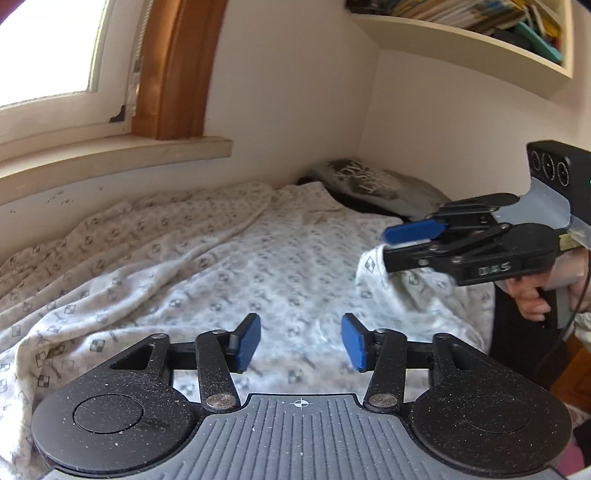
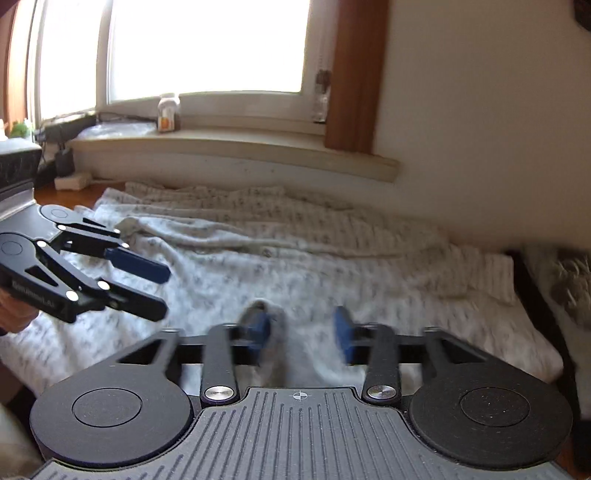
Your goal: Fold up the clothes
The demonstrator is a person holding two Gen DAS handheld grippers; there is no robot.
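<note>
A white cloth (image 1: 221,266) printed with small grey squares lies spread and wrinkled across the bed, and shows again in the right wrist view (image 2: 314,254). My left gripper (image 1: 301,341) hovers low over its near part, open, with nothing between its blue pads; in the right wrist view it (image 2: 166,291) sits at the left. My right gripper (image 2: 303,332) stands open at the cloth's right edge. A raised fold of cloth (image 2: 266,314) sits between its fingers and drapes over the left one. In the left wrist view, the right gripper (image 1: 385,245) has a lifted cloth corner (image 1: 373,267) at its tips.
A grey printed pillow (image 1: 369,181) lies in the far corner. A windowsill (image 1: 110,155) runs along the wall behind the bed, with a bottle (image 2: 168,112) on it. A bookshelf (image 1: 480,33) hangs overhead. The dark bed edge (image 2: 535,295) and wooden floor (image 1: 570,369) are on the right.
</note>
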